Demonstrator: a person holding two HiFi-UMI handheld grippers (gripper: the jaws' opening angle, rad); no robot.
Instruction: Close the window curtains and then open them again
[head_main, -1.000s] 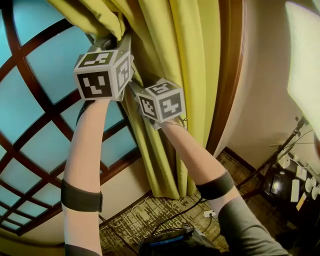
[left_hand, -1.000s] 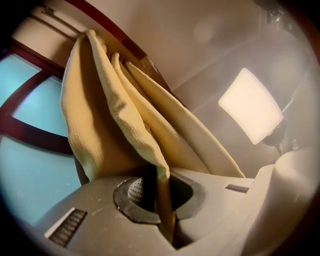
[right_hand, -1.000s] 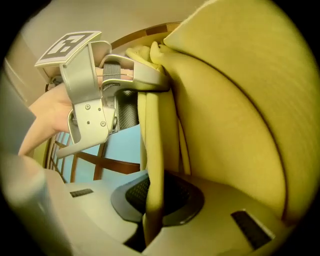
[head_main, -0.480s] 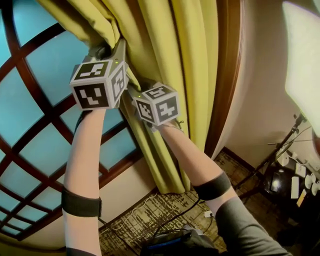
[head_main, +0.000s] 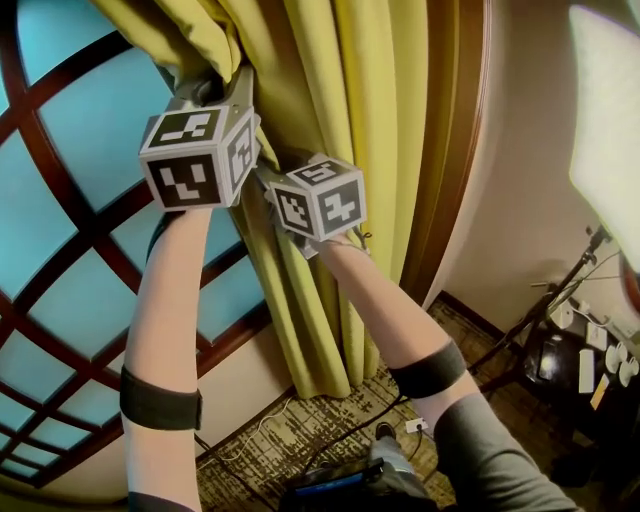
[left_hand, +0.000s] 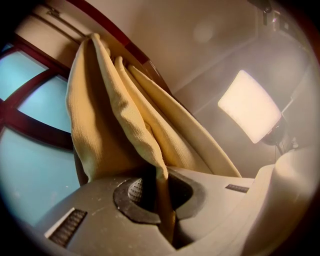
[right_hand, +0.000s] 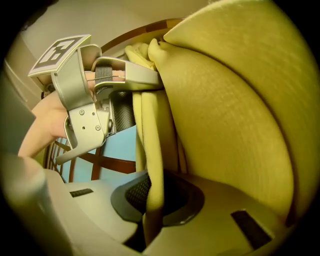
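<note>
**A:** Quickly, where's the curtain (head_main: 345, 150)?

**B:** Yellow-green, bunched into thick folds at the right side of the window (head_main: 70, 210). It sits against the dark wooden frame (head_main: 455, 160) and hangs down to the floor (head_main: 290, 430). The blue panes and red-brown lattice to its left are uncovered.

**A:** Left gripper (left_hand: 161, 200)?

**B:** It's raised, with the marker cube facing the head camera. Its fingers (left_hand: 100, 215) are closed on a thin fold of the curtain edge. The cloth runs straight up out of the slit between them.

**A:** Right gripper (right_hand: 152, 210)?

**B:** It's just beside the left one and a bit lower, to its right in the head view. Its fingers (right_hand: 95, 210) are clamped on another fold, with the fabric pinched between the pads. The big curtain bulge fills the right half of the right gripper view, and the left gripper shows top left, also biting cloth.

**A:** Arms?

**B:** Both forearms are bare and reach up, each with a black band (head_main: 160, 398) near the elbow.

**A:** Surroundings?

**B:** The floor is patterned carpet with cables running across it and a small white plug block (head_main: 415, 427). A dark stand (head_main: 545, 320) is at the right beside some white bits too small to identify. A bright light panel (head_main: 605, 110) is at the upper right, with a beige wall (head_main: 520, 210) between it and the frame. Something dark with a blue stripe (head_main: 340, 485) sits at the bottom edge, and I can't tell what it is.
</note>
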